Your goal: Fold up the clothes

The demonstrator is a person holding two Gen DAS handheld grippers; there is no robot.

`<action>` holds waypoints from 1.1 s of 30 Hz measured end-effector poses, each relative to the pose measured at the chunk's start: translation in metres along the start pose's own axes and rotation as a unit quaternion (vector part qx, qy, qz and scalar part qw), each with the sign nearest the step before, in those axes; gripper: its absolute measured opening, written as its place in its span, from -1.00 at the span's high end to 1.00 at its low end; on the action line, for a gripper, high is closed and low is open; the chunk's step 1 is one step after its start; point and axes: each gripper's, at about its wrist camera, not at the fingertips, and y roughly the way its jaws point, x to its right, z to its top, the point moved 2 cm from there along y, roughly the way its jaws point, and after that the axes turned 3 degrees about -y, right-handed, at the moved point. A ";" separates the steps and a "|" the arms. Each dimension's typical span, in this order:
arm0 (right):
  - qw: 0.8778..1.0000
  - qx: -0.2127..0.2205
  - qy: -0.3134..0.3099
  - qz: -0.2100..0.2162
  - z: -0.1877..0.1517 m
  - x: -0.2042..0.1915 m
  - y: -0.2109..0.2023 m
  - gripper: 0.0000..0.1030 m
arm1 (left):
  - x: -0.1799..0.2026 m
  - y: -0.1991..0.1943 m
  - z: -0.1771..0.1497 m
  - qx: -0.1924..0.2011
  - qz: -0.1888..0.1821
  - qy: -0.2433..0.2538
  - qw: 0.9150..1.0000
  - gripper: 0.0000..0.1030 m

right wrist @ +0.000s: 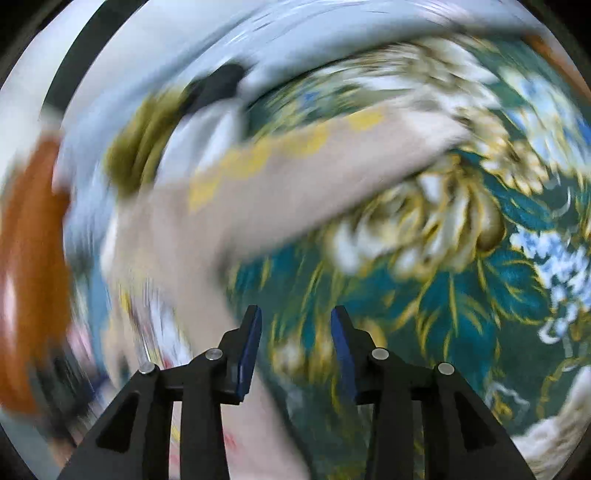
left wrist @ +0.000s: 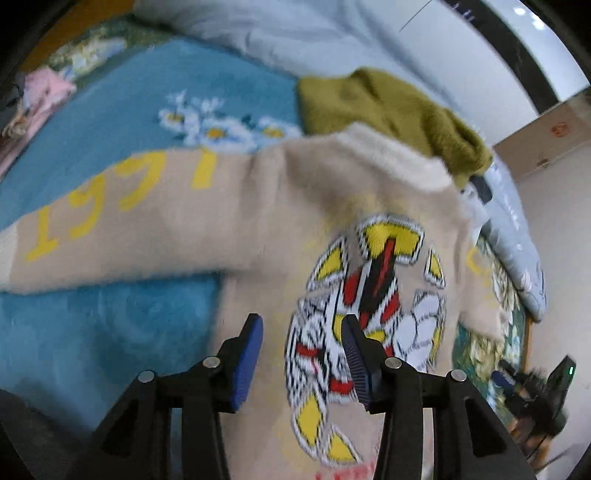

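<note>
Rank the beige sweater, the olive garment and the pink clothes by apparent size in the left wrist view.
1. beige sweater, largest by far, though nearest the camera.
2. olive garment, partly hidden behind it.
3. pink clothes, smallest, cut by the image edge, so true size is unsure.

place: home bedroom | evidence: bed spread with a blue flower-patterned blanket (left wrist: 122,110) and a green floral bedspread (right wrist: 461,295) | pale blue quilt (left wrist: 280,33) heaped along the far side | knitwear lying about: beige sweater (left wrist: 280,206), olive fuzzy garment (left wrist: 388,110), pink clothes (left wrist: 40,99) | cardboard box (left wrist: 546,136) against a white wall
</note>
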 end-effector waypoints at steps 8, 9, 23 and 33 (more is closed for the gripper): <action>0.967 0.070 0.244 0.027 0.065 0.079 0.037 0.22 | -0.036 -0.009 0.016 0.031 -0.043 -0.104 0.993 -0.01; 0.964 0.067 0.257 0.026 0.066 0.080 0.042 0.22 | -0.041 -0.008 0.017 0.034 -0.048 -0.117 0.991 -0.01; 0.989 0.144 -0.019 0.025 0.077 -0.067 -0.037 0.82 | -0.076 -0.012 0.031 0.083 -0.047 -0.158 0.983 -0.01; 0.917 0.099 -0.374 0.102 -0.052 -0.293 -0.004 0.82 | -0.110 -0.034 0.039 0.135 -0.006 -0.210 0.968 -0.01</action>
